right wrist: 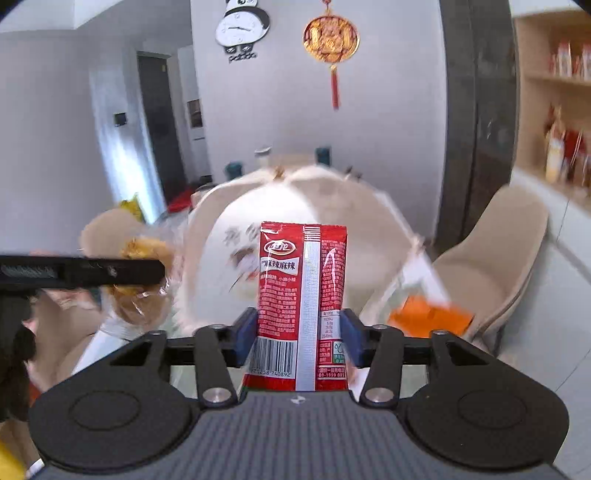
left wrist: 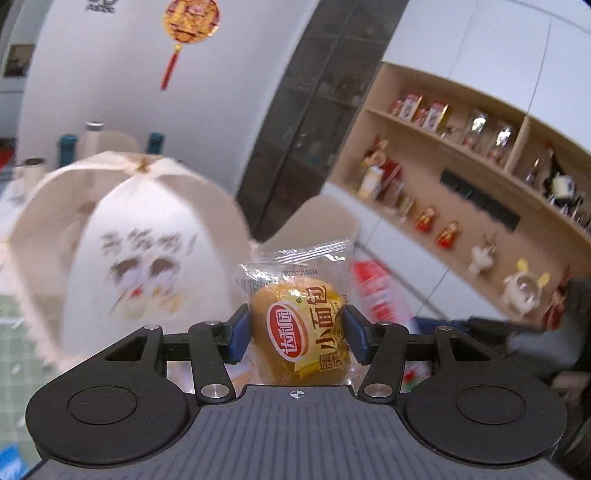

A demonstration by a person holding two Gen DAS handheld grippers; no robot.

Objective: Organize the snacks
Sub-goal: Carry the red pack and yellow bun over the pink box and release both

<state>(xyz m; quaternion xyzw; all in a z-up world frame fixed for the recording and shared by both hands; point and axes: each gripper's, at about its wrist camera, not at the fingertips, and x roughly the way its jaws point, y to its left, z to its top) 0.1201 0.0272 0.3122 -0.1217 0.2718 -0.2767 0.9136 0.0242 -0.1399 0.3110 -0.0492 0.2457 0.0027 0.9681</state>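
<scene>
- Left gripper [left wrist: 297, 334] pinches a wrapped small bread [left wrist: 301, 325] between its blue pads, lifted before the cream food cover [left wrist: 122, 236].
- Right gripper [right wrist: 299, 338] clamps an upright red snack packet [right wrist: 301, 295], beside the beige chair [right wrist: 495, 258].

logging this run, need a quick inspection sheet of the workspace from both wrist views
surface: table with a greenish top, mostly hidden by a domed food cover
job's things: wrapped bun and red snack packet, both upright, each lifted clear of the table
clutter: orange packet beside the cover; bottles behind it
grippers: left gripper shut on the bun; right gripper shut on the red packet
cables: nothing seen
surroundings: beige chair, wall clock, red hanging ornament, wooden shelves with figurines and packets
</scene>
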